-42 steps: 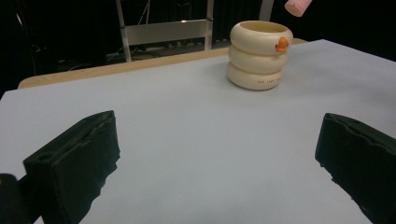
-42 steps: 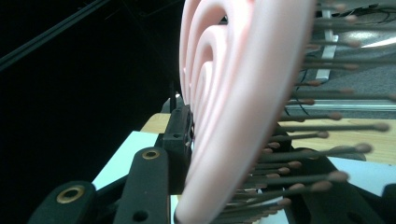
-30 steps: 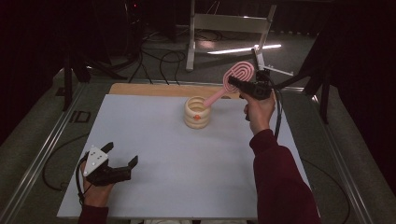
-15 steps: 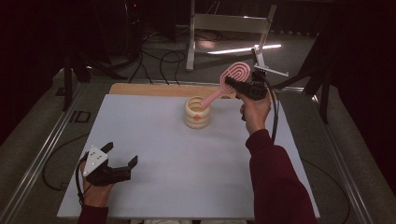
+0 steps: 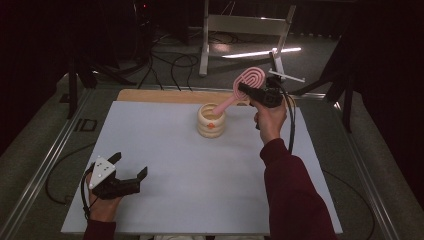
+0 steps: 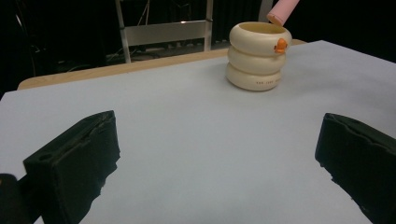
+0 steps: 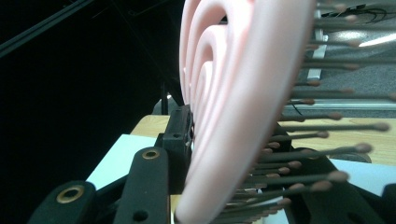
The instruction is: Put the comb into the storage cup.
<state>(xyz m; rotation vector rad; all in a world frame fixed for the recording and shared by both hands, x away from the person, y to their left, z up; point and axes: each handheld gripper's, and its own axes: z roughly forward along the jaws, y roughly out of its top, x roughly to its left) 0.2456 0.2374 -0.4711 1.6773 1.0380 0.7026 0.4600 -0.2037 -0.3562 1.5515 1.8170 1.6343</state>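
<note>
Right gripper (image 5: 248, 91) clamped pink hairbrush (image 5: 246, 85), handle tip over cream holder (image 5: 211, 120); left gripper (image 5: 131, 170) gaped wide, empty, on white table (image 5: 165, 150).

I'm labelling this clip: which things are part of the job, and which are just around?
In the job:
pink hairbrush
cream ringed cup
right gripper

Just around:
left gripper
table
metal stand
floor cables

L gripper (image 5: 131, 172) rests low on the table's near-left corner, jaws wide apart, nothing btwn. R gripper (image 5: 246, 90) raised at far right, forearm stretched fwd, jaws clamped on pink hairbrush (image 5: 244, 85).
</note>
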